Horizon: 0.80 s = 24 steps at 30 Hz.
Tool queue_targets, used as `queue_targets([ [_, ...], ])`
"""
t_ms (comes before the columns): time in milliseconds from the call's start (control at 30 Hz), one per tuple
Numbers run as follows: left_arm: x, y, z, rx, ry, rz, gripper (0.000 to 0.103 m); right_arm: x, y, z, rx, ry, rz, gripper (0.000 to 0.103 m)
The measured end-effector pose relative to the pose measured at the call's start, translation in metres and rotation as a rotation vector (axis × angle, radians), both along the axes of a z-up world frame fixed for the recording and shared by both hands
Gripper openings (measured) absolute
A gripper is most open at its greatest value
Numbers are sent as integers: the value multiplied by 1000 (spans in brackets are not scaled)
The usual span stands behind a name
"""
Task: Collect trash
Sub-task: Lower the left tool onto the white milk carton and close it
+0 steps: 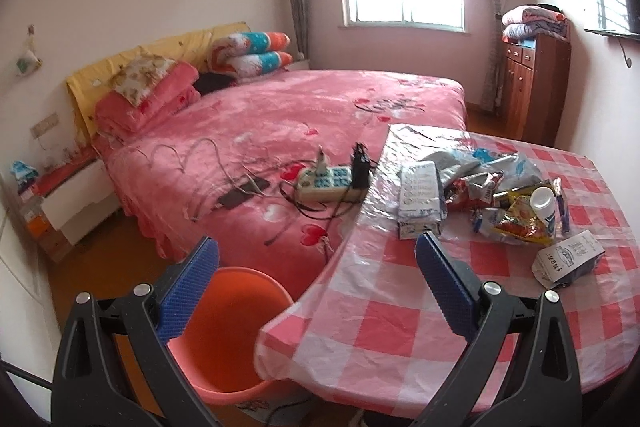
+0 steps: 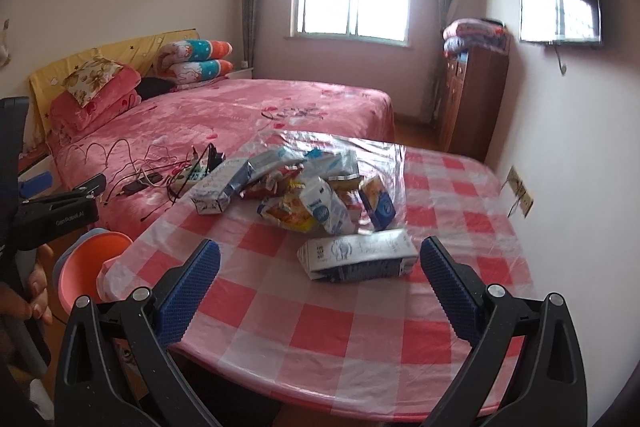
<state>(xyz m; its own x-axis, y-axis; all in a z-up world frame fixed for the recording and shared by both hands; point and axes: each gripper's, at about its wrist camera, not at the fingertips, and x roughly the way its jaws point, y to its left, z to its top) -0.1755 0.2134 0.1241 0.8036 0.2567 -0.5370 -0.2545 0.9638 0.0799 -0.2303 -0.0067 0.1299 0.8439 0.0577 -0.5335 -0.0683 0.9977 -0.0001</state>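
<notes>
A heap of trash point(image 1: 500, 195) point(image 2: 304, 187) lies on the table point(image 1: 400, 327) point(image 2: 360, 327) with its red-and-white checked cloth: milk cartons, snack wrappers, a white bottle point(image 1: 545, 207). One flattened carton point(image 2: 356, 255) point(image 1: 568, 259) lies apart, nearest the front. An orange bucket point(image 1: 228, 335) point(image 2: 88, 263) stands on the floor left of the table. My left gripper point(image 1: 316, 287) hangs open over the table's left edge and the bucket, holding nothing. My right gripper point(image 2: 320, 291) is open just short of the flattened carton, also holding nothing.
A pink bed point(image 1: 280, 131) point(image 2: 224, 111) sits behind the table, with a power strip point(image 1: 328, 183), a phone and cables on it. A wooden cabinet point(image 1: 532, 83) stands by the right wall. A person's hand point(image 2: 36, 291) shows at the left of the right wrist view.
</notes>
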Motion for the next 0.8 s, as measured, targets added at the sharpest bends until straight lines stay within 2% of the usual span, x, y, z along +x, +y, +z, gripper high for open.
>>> queue_targets([
  [200, 32, -7, -18, -67, 35, -97, 99, 21, -32, -23, 96, 67, -50, 99],
  [367, 69, -14, -31, -171, 87, -189, 99, 44, -49, -36, 153, 89, -28, 99],
  [533, 108, -29, -42, -153, 127, -219, 99, 75, -56, -46, 194, 112, 11, 98],
  [700, 143, -46, -55, -98, 164, -241, 98, 109, -51, -55, 208, 148, 51, 96],
  [767, 157, -49, -62, -92, 183, -234, 95, 125, -48, -60, 221, 174, 73, 85],
  [800, 163, -50, -66, -93, 193, -231, 93, 133, -47, -63, 233, 189, 82, 84],
])
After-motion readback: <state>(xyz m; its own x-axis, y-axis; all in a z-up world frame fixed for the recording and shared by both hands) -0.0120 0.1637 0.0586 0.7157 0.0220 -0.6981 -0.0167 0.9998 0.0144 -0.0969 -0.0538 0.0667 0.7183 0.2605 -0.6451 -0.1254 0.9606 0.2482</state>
